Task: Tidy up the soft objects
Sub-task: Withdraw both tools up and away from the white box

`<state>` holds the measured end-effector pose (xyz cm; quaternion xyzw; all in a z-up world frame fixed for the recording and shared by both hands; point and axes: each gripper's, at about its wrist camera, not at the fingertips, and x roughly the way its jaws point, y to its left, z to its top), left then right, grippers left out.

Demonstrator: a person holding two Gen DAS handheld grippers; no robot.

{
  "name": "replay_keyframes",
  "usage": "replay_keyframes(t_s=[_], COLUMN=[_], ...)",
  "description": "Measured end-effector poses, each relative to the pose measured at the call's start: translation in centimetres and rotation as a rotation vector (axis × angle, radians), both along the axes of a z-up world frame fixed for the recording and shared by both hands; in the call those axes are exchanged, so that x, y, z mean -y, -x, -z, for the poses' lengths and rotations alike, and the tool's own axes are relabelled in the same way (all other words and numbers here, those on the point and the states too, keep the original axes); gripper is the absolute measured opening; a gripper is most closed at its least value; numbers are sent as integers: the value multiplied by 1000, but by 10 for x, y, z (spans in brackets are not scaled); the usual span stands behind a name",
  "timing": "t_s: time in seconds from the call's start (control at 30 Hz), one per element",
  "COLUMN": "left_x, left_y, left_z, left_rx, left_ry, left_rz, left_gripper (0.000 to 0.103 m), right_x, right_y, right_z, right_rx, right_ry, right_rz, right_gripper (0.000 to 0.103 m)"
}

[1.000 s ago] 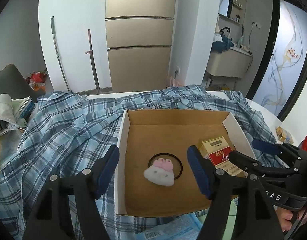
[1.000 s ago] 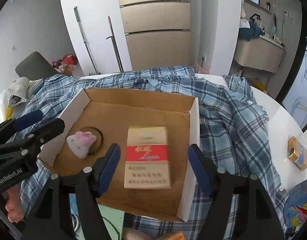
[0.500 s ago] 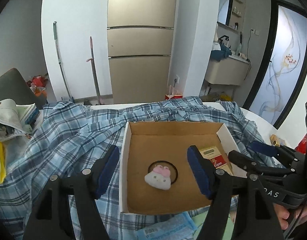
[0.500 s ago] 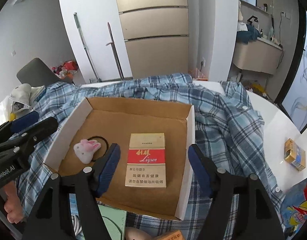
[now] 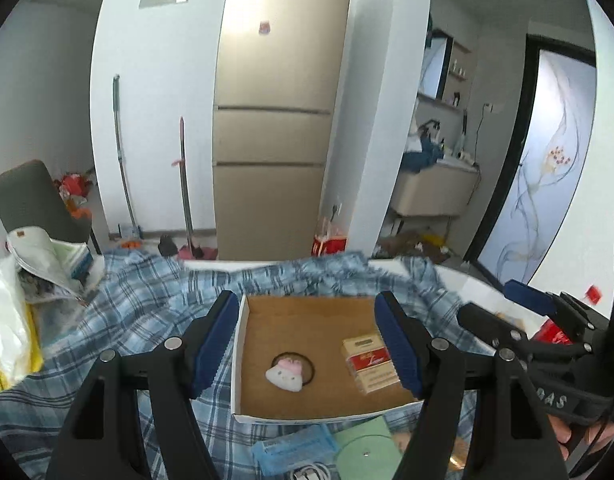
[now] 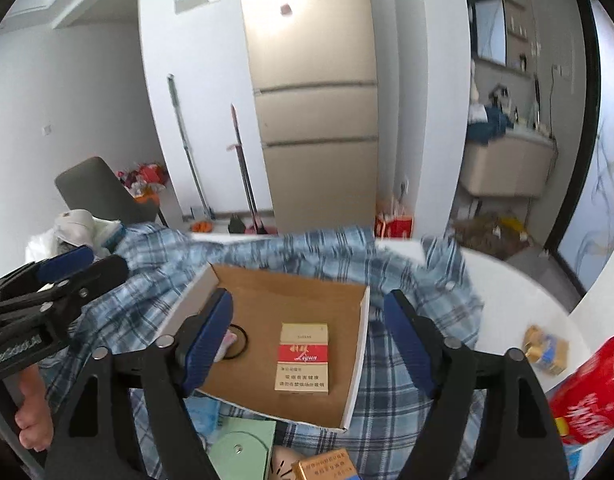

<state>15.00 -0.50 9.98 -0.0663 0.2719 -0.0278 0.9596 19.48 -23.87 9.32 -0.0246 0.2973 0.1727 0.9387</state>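
A white-walled cardboard box (image 5: 237, 360) (image 6: 357, 356) rests on a blue plaid shirt (image 5: 127, 320) (image 6: 407, 272). Inside lie a small white plush bunny (image 5: 285, 374) on a black hair tie (image 5: 310, 368), and a red-and-cream cigarette pack (image 5: 369, 362) (image 6: 303, 356). My left gripper (image 5: 305, 300) (image 6: 101, 262) hovers open above the box, holding nothing. My right gripper (image 6: 307, 298) (image 5: 491, 300) hangs over the pack; its jaws are opening, with nothing between the pads. In the right wrist view one finger hides most of the bunny (image 6: 227, 340).
Near the box's front edge lie a blue packet (image 5: 295, 448), a green disc (image 5: 367, 448) and an orange carton (image 6: 327, 468). A red can (image 6: 587, 392) and a small gold box (image 6: 547, 350) are on the white table at right. Papers and bags (image 5: 27, 280) pile at left.
Both grippers have risen and drawn back from the box, so it looks smaller and lower. The right jaws stand a little wider. The bunny and the pack have not moved.
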Motion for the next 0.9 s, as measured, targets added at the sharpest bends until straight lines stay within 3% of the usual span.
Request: replay_keyframes(t_s=[0.1,0.3,0.4,0.53,0.73,0.9], left_x=[-1,0,2,8,13,18], left_y=[25,73,104,137,164,172], left_z=[-22,-46,-49,-44,-23,6], left_rx=[79,157,198,237,255,238], left_ry=[15,51,30,-46,-106,-127], left_rz=[-22,-25,-37,-35,-50,-14], left_gripper=[87,87,89,103,103,103], right_x=[5,20,28,32,39,46], right_y=[25,74,94,113,126,128], right_z=[-19,-49,-54,-50,-27,2], right_rx=[54,150,185,219,247,171], right_ry=[8,-51,-69,-58,-54,-57], right_rz=[-25,-58,-77,-91,-44,-25], right_gripper=[80,80,83,90,94,97])
